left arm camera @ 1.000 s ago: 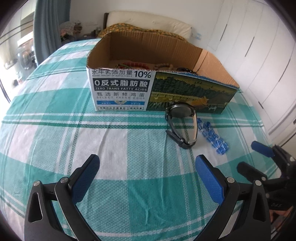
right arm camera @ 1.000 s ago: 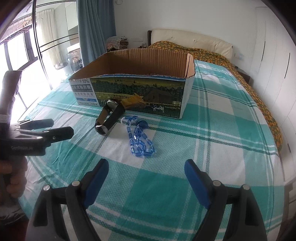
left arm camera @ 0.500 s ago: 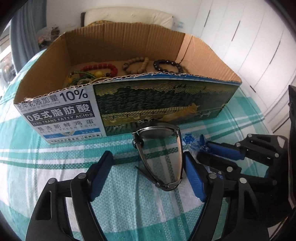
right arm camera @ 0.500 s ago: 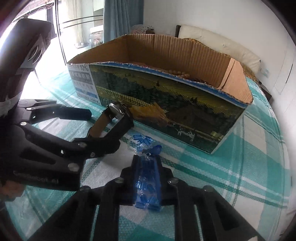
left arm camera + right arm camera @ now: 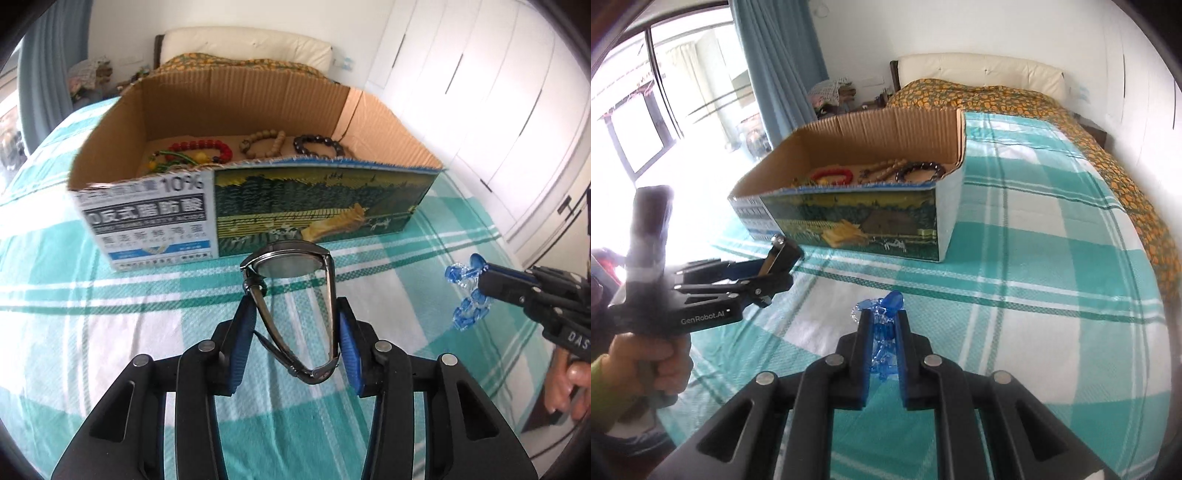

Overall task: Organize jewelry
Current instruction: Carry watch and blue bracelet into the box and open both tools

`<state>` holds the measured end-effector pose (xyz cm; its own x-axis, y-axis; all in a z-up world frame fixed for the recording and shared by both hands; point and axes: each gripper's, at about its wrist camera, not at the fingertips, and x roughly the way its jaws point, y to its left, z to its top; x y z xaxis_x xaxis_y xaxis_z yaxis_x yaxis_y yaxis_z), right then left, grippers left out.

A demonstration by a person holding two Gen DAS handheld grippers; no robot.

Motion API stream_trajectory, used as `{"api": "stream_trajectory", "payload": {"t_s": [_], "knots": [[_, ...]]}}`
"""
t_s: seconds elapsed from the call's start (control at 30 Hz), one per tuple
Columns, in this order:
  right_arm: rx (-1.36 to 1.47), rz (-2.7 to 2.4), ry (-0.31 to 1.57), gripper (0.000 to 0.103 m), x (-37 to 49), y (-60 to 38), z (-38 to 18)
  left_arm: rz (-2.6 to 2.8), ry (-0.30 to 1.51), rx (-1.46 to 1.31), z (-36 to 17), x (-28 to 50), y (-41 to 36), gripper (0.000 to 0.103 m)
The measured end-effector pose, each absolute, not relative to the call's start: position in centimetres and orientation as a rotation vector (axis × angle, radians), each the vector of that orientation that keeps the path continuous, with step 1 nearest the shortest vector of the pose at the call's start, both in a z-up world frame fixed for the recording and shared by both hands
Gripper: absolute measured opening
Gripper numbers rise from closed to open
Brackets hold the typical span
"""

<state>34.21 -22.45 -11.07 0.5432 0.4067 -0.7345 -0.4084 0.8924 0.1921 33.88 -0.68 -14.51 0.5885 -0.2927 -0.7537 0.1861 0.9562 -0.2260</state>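
Note:
My left gripper (image 5: 293, 317) is shut on a dark wristwatch (image 5: 291, 262), its strap pinched between the blue pads, held above the bedspread in front of the cardboard box (image 5: 258, 206). My right gripper (image 5: 882, 317) is shut on a blue bead bracelet (image 5: 882, 332), lifted off the bed; it also shows in the left wrist view (image 5: 467, 295). In the box lie a red bead bracelet (image 5: 207, 146), a tan wooden bead bracelet (image 5: 264, 142) and a dark bead bracelet (image 5: 317, 144). The left gripper with the watch (image 5: 783, 251) shows at the left in the right wrist view.
The box (image 5: 857, 218) stands on a teal and white checked bedspread (image 5: 1034, 295). An orange patterned cover (image 5: 997, 96) and a headboard lie behind it. White wardrobe doors (image 5: 480, 92) stand to the right, a window and blue curtain (image 5: 775, 55) to the left.
Both grippers closed in from open: the left has shut on the watch, the right on the blue bracelet. Both items are now lifted off the bed near the box.

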Motion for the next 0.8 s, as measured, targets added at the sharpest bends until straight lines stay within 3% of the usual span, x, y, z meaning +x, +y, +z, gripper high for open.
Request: {"api": "stream_trajectory", "payload": {"t_s": [0.2, 0.47, 0.8], "knots": [[0.072, 0.523, 0.833, 0.012, 34.7, -23.2, -8.3, -0.281, 0.835, -0.191, -9.3, 32.3, 1.5, 0.044], [0.143, 0.569, 0.725, 0.012, 40.4, -21.3, -2.2, -0.207, 0.753, -0.197, -2.6, 37.2, 4.3, 0.044], [0.107, 0.540, 0.870, 0.012, 49.4, -16.2, -4.1, -0.131, 0.858, -0.154, -5.8, 45.2, 5.5, 0.045]]}}
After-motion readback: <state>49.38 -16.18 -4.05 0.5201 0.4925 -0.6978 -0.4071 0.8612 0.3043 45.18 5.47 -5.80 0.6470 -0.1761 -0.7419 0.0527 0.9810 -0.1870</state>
